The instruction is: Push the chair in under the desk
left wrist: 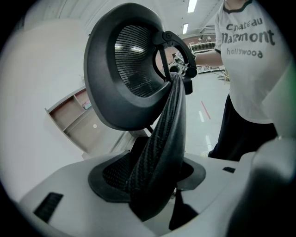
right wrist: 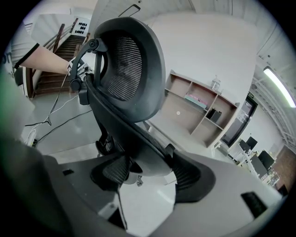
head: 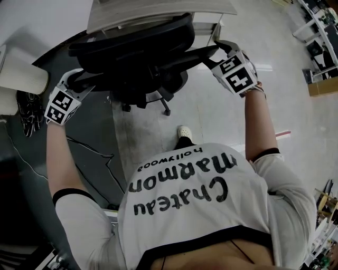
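- The chair (head: 132,58), black with a mesh backrest (left wrist: 134,65), is standing on the floor (head: 222,121) right at the near edge of the counter (head: 158,11). The counter's top is overlapping the chair's far side in the head view (how far the seat is reaching underneath cannot be told).
- The left tool (head: 80,80) is pinching the left rim of the backrest. In the left gripper view the woven-looking black rim is running up between the ribbed pads (left wrist: 113,173) and filling the gap between them.
- The right tool (head: 215,54) is clamping the opposite rim in the same way, with the thick frame keeping its jaws wide apart and sitting against both of its pads.
- Both of the person's arms are reaching forward, one on each side of the chair, and the tools are tilting downward.
- The wheeled base (head: 150,97) is showing below the backrest, on the person's side of the counter's near edge.
- A white shoe (head: 183,131) is standing just behind that base, apart from it.
- A thin cable (head: 90,145) is lying on the darker floor to the left.
- An open shelf unit (right wrist: 199,113) is standing against the wall beyond the chair.
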`<act>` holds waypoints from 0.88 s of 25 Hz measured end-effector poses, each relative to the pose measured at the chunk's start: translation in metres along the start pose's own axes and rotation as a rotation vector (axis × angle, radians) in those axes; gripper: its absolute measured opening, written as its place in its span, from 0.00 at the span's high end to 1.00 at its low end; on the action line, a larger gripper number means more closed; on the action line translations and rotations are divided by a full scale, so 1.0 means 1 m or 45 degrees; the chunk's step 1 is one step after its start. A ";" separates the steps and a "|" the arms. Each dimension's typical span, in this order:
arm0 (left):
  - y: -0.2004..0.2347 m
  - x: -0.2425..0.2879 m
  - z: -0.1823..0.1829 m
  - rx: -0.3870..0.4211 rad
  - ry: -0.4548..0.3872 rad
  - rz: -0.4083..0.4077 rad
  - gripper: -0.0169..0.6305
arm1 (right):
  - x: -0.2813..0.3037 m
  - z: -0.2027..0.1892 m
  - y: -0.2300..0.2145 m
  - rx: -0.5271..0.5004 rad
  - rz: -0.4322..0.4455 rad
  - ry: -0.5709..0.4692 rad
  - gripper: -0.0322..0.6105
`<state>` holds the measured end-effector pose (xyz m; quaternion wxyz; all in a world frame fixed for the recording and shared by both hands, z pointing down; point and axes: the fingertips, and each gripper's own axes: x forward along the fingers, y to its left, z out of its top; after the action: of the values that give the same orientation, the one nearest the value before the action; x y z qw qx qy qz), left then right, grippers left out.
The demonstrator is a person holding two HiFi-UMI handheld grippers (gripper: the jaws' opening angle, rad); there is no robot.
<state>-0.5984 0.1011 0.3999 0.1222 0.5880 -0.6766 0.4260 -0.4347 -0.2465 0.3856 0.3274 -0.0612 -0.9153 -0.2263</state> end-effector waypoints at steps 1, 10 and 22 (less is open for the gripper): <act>0.000 0.000 0.000 0.002 -0.001 0.001 0.59 | 0.000 0.000 0.000 0.000 0.004 -0.006 0.50; -0.001 -0.001 -0.001 -0.023 0.010 0.018 0.59 | 0.001 0.002 -0.002 -0.013 0.037 -0.045 0.49; -0.006 0.005 -0.003 -0.058 0.016 0.068 0.59 | 0.017 0.000 -0.012 -0.017 0.105 -0.066 0.47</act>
<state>-0.5956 0.1005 0.4073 0.1285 0.5641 -0.7007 0.4174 -0.4515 -0.2580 0.3917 0.3122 -0.1068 -0.9187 -0.2171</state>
